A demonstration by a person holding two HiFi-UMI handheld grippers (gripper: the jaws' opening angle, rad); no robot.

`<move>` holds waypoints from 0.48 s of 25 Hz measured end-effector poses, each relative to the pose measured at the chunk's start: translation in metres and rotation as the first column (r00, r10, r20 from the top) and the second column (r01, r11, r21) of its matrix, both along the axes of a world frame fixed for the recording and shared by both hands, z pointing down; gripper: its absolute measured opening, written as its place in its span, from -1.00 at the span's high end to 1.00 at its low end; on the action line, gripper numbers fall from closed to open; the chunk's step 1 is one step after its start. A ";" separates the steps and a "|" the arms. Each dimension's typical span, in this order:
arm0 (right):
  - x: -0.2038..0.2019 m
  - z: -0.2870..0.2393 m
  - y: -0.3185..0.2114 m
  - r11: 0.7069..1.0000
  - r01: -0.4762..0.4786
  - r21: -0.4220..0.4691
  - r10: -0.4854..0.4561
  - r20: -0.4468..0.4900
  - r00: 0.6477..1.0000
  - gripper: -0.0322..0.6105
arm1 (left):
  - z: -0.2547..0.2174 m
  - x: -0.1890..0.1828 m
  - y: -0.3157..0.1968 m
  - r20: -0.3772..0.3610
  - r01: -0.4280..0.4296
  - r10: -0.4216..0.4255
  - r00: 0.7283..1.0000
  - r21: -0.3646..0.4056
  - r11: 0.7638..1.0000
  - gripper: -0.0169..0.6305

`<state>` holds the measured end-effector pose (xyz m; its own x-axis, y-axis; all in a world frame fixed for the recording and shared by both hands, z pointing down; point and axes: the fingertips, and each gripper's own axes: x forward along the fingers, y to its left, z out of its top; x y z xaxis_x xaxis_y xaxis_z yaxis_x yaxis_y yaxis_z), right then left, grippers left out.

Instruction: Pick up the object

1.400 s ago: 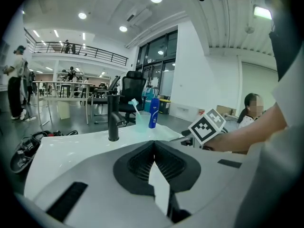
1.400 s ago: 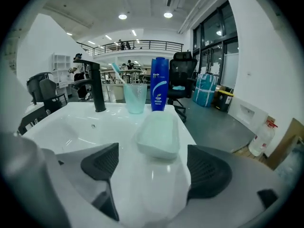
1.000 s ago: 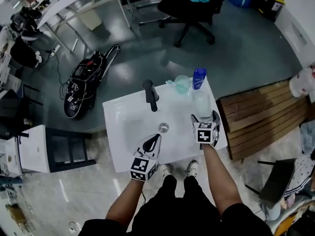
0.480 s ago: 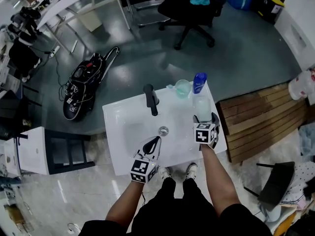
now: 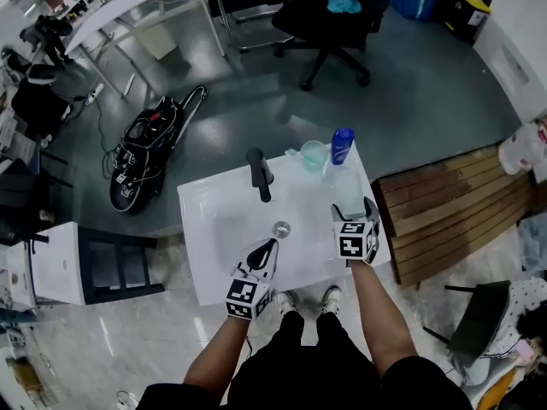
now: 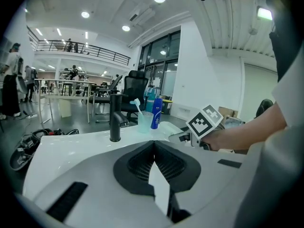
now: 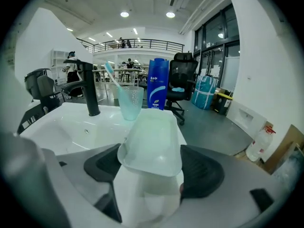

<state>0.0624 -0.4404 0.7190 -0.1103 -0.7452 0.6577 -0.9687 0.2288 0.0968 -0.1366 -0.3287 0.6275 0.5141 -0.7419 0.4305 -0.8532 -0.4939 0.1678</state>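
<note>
A translucent pale-green rectangular container [image 7: 152, 141] lies on the sink's right rim [image 5: 376, 244]. It sits between the jaws of my right gripper [image 7: 149, 167], whose dark pads [image 7: 202, 167] lie against its two long sides. From the head view the container [image 5: 349, 186] pokes out beyond the right gripper [image 5: 353, 207]. My left gripper [image 5: 267, 248] hovers over the basin's front edge. Its jaws meet with nothing between them in the left gripper view [image 6: 154, 148].
A black faucet [image 5: 259, 171] stands at the back of the white sink [image 5: 214, 220]. Behind the container are a clear cup with a toothbrush [image 5: 314, 154] and a blue bottle [image 5: 342, 145]. A wooden pallet [image 5: 444, 203] lies right, a black bag [image 5: 145, 143] left.
The right gripper's jaws have drawn in slightly around the container. The left gripper has stayed where it was.
</note>
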 end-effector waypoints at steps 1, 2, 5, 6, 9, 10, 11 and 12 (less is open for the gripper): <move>-0.002 -0.004 0.002 1.000 0.004 0.010 -0.005 0.008 1.000 -0.32 | -0.001 0.000 0.001 0.001 -0.001 0.001 1.000 0.004 1.000 0.89; -0.003 -0.010 0.003 1.000 0.008 0.021 -0.009 0.015 1.000 -0.32 | -0.002 0.000 0.001 0.004 -0.002 0.002 1.000 0.009 1.000 0.89; -0.001 -0.027 0.008 0.999 0.019 0.049 -0.021 0.026 0.999 -0.32 | -0.009 0.002 0.000 0.010 -0.005 0.004 1.000 0.023 1.000 0.89; -0.001 -0.034 0.010 0.998 0.024 0.057 -0.026 0.028 0.999 -0.32 | -0.012 0.002 -0.001 0.010 -0.002 0.002 1.000 0.028 1.000 0.89; -0.003 -0.057 0.019 0.995 0.036 0.091 -0.040 0.048 0.998 -0.32 | -0.021 0.004 -0.003 0.005 0.006 -0.006 1.000 0.046 0.999 0.89; -0.004 -0.065 0.022 0.994 0.040 0.103 -0.046 0.058 0.997 -0.32 | -0.024 0.004 -0.004 0.004 0.006 -0.006 1.000 0.051 0.999 0.89; -0.005 -0.073 0.026 0.992 0.046 0.114 -0.054 0.066 0.996 -0.32 | -0.026 0.005 -0.003 0.003 0.007 -0.007 1.000 0.054 0.999 0.89; -0.006 -0.082 0.030 0.991 0.054 0.125 -0.063 0.072 0.995 -0.32 | -0.028 0.006 -0.002 0.000 0.007 -0.007 1.000 0.055 0.998 0.89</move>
<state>0.0559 -0.4099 0.6372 -0.2019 -0.8108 0.5494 -0.9595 0.2762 0.0551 -0.1308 -0.3311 0.6000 0.5086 -0.7681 0.3891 -0.8568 -0.4962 0.1404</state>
